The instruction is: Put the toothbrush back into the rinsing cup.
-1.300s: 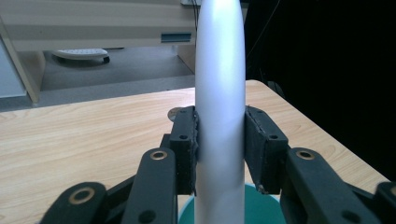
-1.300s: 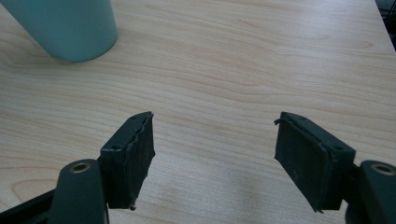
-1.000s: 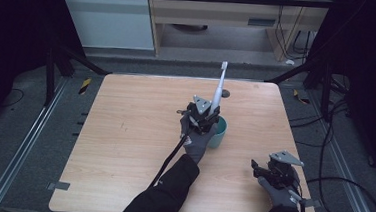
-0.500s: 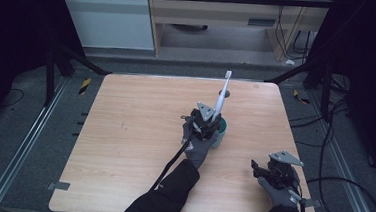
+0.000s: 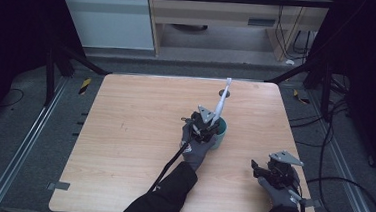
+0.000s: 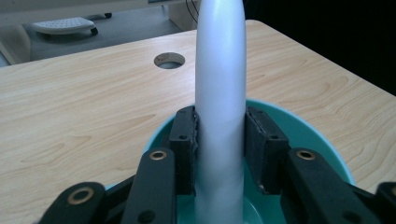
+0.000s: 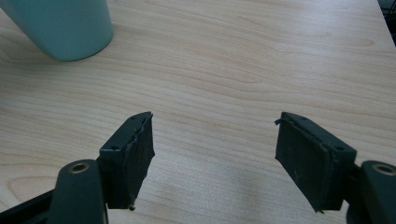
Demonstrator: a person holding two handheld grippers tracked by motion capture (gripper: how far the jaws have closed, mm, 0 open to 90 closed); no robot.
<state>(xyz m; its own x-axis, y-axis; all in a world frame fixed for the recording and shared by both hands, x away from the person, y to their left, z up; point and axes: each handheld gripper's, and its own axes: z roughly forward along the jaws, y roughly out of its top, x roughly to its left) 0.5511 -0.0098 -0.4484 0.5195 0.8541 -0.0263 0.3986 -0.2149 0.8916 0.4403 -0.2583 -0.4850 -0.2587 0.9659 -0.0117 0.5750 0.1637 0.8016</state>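
High view, near edge first: the right gripper rests low over the bench at the front right corner, well apart from the work. Right gripper view confirms its jaws stand wide apart with bare wood between them and nothing held; the teal cup shows at the upper left of that view, off toward the person's left and farther in.

Next in, the left gripper sits directly over the cup near the middle of the bench. Left gripper view shows both pads pressed against the flanks of a long white handle, so this gripper is clamped on it at a part-way opening. The handle's lower end drops inside the cup's rim; whether it touches the bottom cannot be told.

Long axis: in the high view the white handle rises from the cup and leans away from the person toward the far right, its tip lying over a small round hole in the bench top. It is tilted, not upright.

Judgement: the left hand is the working hand and the only one near; the governing relation is handle above cup, lower end already within the rim. The next move appears to call for lowering along that tilted axis or releasing. Risk: the lean could tip the cup
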